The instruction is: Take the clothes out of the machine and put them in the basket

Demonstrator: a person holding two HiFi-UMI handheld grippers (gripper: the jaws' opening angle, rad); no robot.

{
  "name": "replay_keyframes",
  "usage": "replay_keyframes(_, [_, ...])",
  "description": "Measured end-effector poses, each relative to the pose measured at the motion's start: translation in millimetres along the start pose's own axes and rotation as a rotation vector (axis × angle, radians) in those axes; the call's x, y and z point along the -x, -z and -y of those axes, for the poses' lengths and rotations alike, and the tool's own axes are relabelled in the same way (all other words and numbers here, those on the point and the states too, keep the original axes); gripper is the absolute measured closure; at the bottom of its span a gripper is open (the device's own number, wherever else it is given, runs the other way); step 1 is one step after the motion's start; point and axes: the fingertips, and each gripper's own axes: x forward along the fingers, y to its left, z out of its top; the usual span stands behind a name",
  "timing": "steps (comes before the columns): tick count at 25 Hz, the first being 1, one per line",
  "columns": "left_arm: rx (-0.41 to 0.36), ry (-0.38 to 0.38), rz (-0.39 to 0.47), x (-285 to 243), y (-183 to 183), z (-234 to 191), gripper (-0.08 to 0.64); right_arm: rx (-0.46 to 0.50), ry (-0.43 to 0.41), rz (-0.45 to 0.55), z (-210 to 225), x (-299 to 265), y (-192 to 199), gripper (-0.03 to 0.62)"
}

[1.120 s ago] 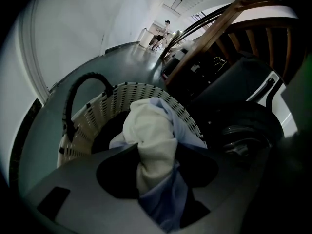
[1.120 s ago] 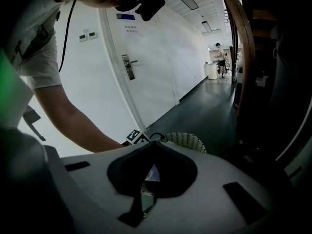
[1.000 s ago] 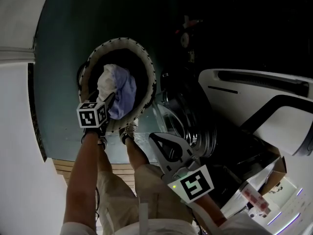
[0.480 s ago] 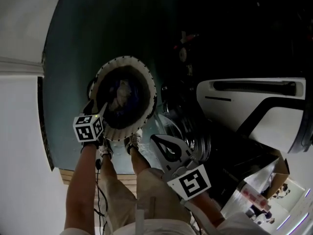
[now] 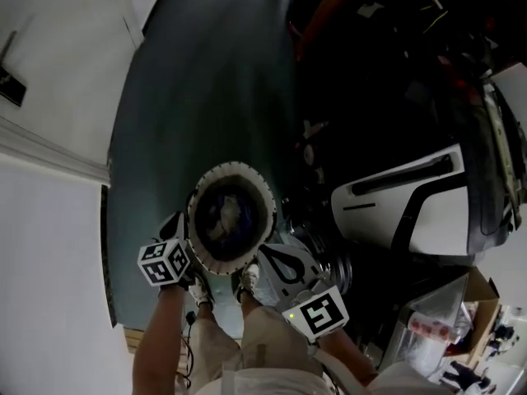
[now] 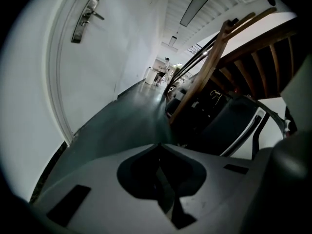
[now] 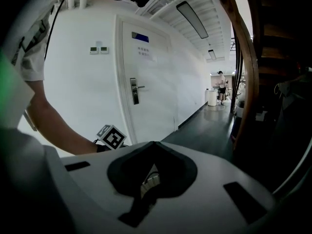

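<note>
The round basket (image 5: 234,169) with a white rim stands on the dark floor, with pale blue and white clothes (image 5: 232,217) lying inside it. My left gripper (image 5: 179,227) hangs by the basket's left rim. Its jaws have just been closing and now meet tip to tip with nothing between them (image 6: 158,146). My right gripper (image 5: 260,251) is at the basket's lower right, shut and empty, its tips touching (image 7: 153,143). The white washing machine (image 5: 387,197) stands to the right, its drum opening (image 5: 328,258) dark. Both grippers point out over the floor, away from the clothes.
A white wall and door (image 7: 146,77) run along the left. A wooden stair rail (image 6: 209,67) and dark clutter rise beyond the machine. The person's legs and shoes (image 5: 245,285) stand just below the basket. A cardboard box (image 5: 482,290) sits at the lower right.
The left gripper let go of the blue-white garment, which now lies low in the basket, and its jaws closed. Both grippers rose, and the basket looks smaller and farther off.
</note>
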Motion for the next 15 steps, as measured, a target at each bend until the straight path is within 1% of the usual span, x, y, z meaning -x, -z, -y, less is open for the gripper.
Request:
replay_keyframes(5, [0.046, 0.033, 0.095, 74, -67, 1, 0.546, 0.053, 0.01, 0.055, -29, 15, -59, 0.58])
replay_keyframes(7, [0.055, 0.056, 0.159, 105, -94, 5, 0.546, 0.074, 0.013, 0.072, -39, 22, -78, 0.58])
replay_keyframes(12, [0.091, 0.139, 0.331, 184, -159, 20, 0.546, 0.13, 0.023, 0.119, -56, 45, -124, 0.58])
replay_keyframes(15, [0.102, 0.185, 0.421, 226, -191, 29, 0.546, 0.157, 0.033, 0.153, -63, 57, -147, 0.58])
